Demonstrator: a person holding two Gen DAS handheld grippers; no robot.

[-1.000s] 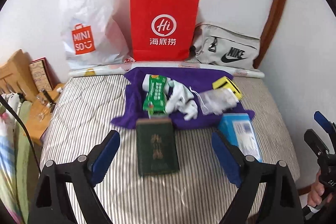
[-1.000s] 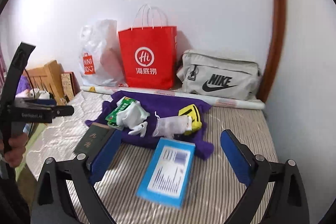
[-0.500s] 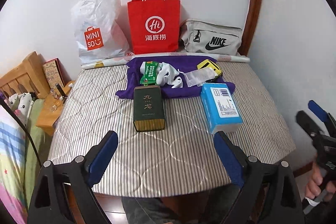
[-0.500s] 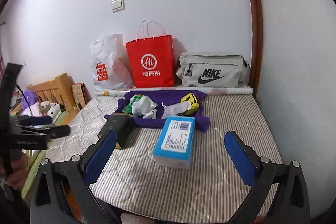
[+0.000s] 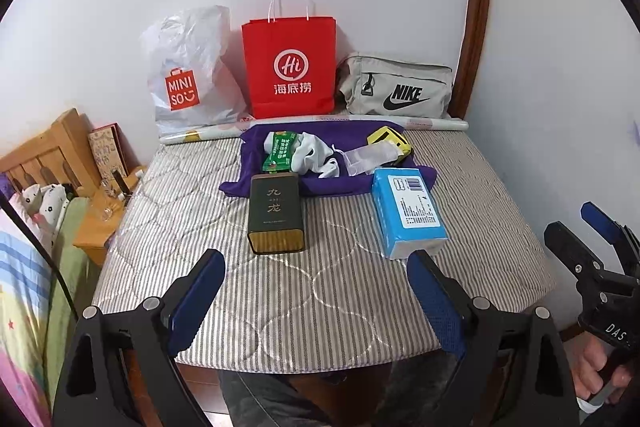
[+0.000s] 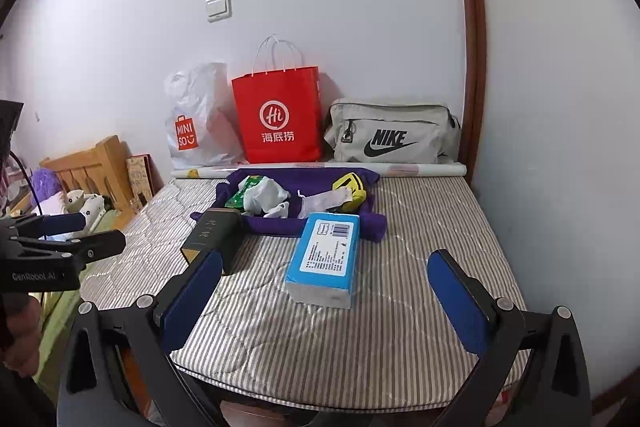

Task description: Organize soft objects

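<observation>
Two grippers hover off the near edge of the striped mattress (image 5: 280,307), both empty: the left gripper (image 5: 316,291) and the right gripper (image 6: 324,291) each have their blue pads spread wide, nothing between them. Soft items, a white cloth (image 5: 316,157) and a green packet (image 5: 280,155), lie on the purple towel (image 5: 352,135) at the far end, well ahead of both grippers. A dark tea box (image 5: 275,217) lies lengthwise before the left gripper; a blue tissue pack (image 6: 326,255) lies before the right. Judgement: the cloth lies left of centre, nearer the left hand's line.
</observation>
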